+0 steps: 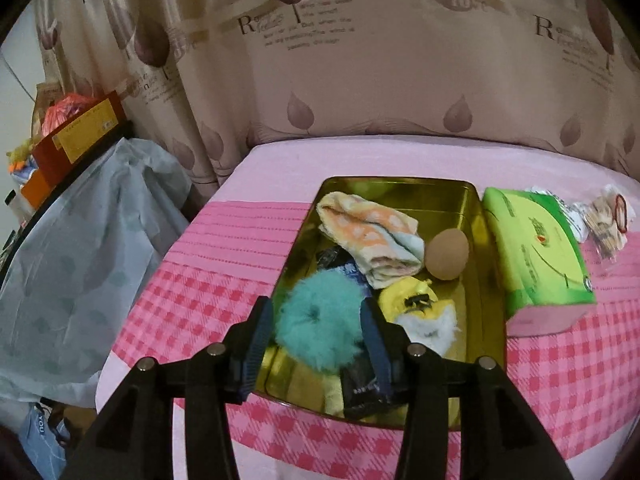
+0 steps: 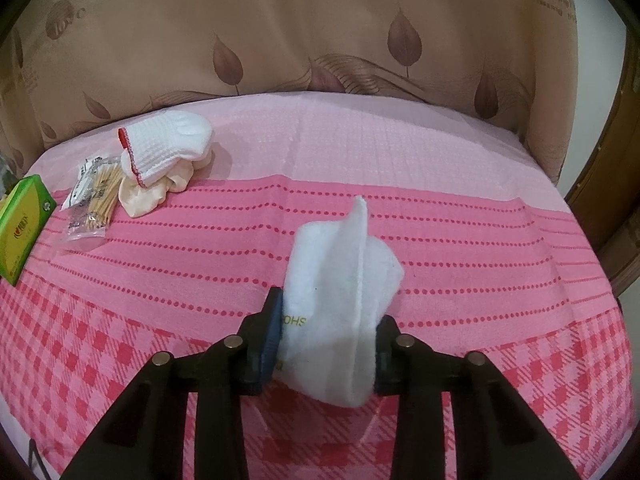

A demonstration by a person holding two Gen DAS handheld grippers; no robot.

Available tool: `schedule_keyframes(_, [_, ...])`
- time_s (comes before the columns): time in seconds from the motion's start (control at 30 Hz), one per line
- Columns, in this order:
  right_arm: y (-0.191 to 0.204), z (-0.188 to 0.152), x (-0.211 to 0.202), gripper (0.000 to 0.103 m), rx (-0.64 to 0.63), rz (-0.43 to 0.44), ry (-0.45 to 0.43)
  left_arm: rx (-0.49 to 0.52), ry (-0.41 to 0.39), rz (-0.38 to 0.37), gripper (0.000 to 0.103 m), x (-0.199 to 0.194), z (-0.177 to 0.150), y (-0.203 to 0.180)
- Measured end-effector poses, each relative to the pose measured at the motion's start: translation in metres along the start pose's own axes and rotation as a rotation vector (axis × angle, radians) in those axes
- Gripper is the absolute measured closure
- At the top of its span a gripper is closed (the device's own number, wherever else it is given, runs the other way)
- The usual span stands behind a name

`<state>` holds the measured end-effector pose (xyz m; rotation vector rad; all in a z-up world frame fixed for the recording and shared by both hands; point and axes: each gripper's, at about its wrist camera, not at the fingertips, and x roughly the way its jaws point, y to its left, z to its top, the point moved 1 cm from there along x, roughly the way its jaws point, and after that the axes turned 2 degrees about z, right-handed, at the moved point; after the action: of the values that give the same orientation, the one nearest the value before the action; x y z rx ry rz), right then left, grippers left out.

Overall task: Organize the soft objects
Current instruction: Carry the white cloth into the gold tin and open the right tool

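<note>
In the left wrist view my left gripper [image 1: 318, 318] is shut on a fluffy teal pompom [image 1: 320, 320], held over the near end of a gold tin [image 1: 476, 344]. In the tin lie a folded orange-and-white towel [image 1: 372, 236], a brown sponge egg [image 1: 446, 254], a yellow-and-white plush [image 1: 420, 312] and dark wrapped items [image 1: 360, 392]. In the right wrist view my right gripper [image 2: 328, 332] is shut on a white felt slipper [image 2: 340, 300], held above the pink cloth.
A green tissue box [image 1: 536, 252] lies right of the tin; it also shows at the left edge of the right wrist view [image 2: 24, 224]. White gloves [image 2: 164, 148] and a bag of cotton swabs [image 2: 94, 200] lie at the far left. A covered shelf [image 1: 76, 240] stands left of the table.
</note>
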<state>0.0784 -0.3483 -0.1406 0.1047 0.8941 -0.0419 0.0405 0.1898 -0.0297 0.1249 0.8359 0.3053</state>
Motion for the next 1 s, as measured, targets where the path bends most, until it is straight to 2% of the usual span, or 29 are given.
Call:
schedule_keyframes(0.23, [0.026, 0.01, -0.014, 0.075, -0.039, 0.0, -0.016, -0.033, 0.002, -0.021, 0.057, 0.002, -0.009, 0.001])
schedule_keyframes(0.4, [0.062, 0.021, -0.03, 0.075, -0.087, 0.051, -0.034, -0.08, -0.011, -0.012, 0.057, 0.003, -0.011, 0.013])
schedule_keyframes(0.67, [0.157, 0.046, -0.054, 0.075, -0.204, 0.185, -0.065, -0.138, -0.019, 0.0, 0.057, -0.001, -0.011, 0.03])
schedule_keyframes(1.0, [0.306, 0.069, -0.081, 0.075, -0.377, 0.436, -0.09, -0.245, 0.012, 0.016, 0.057, 0.006, -0.014, 0.061])
